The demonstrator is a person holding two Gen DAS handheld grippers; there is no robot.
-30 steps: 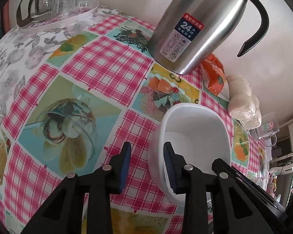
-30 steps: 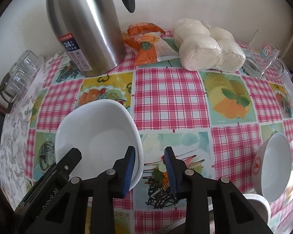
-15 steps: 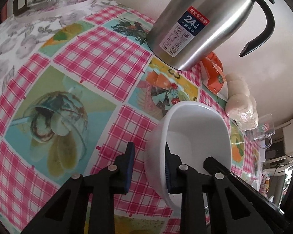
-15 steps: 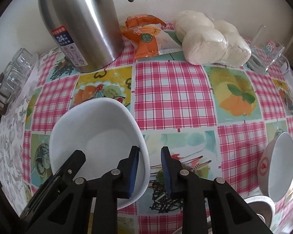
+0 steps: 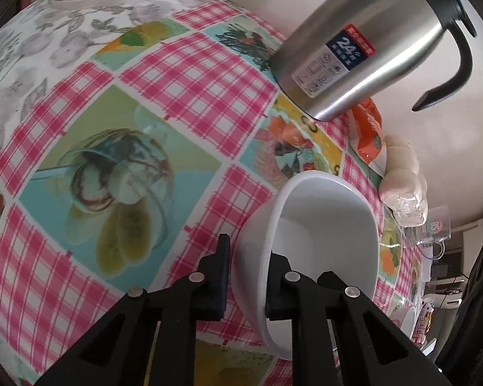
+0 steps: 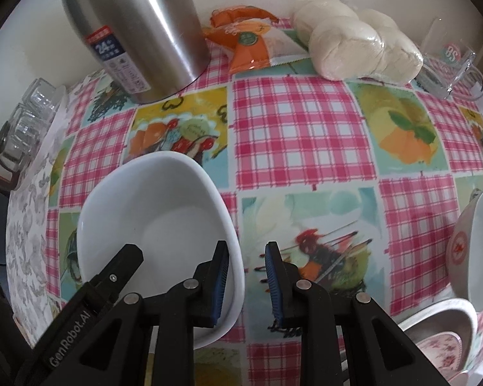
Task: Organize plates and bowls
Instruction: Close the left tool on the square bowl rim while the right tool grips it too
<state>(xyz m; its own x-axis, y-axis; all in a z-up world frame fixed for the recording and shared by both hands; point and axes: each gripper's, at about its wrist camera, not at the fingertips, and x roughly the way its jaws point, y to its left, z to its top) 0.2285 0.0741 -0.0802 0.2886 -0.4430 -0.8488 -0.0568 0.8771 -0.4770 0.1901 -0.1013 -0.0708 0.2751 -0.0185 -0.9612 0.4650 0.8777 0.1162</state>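
Note:
A large white bowl (image 5: pixel 325 225) is tilted above the checked tablecloth. My left gripper (image 5: pixel 246 276) is shut on its near rim, one finger outside, one inside. The same bowl shows in the right wrist view (image 6: pixel 157 212) with the left gripper's finger over it. My right gripper (image 6: pixel 245 280) has its jaws a little apart around the bowl's right rim, with a gap showing on the outer side. A white bowl with a red mark (image 6: pixel 473 251) and a floral plate (image 6: pixel 441 344) are at the right edge.
A steel thermos jug (image 6: pixel 138 29) stands at the back. An orange snack packet (image 6: pixel 251 41), wrapped buns (image 6: pixel 360 45) and a glass mug (image 6: pixel 447 61) line the wall. A tray of glasses (image 6: pixel 25 119) sits at the left.
My left gripper has closed on the bowl's rim and lifted and tilted the bowl. My right gripper's jaws have moved in around the bowl's right rim.

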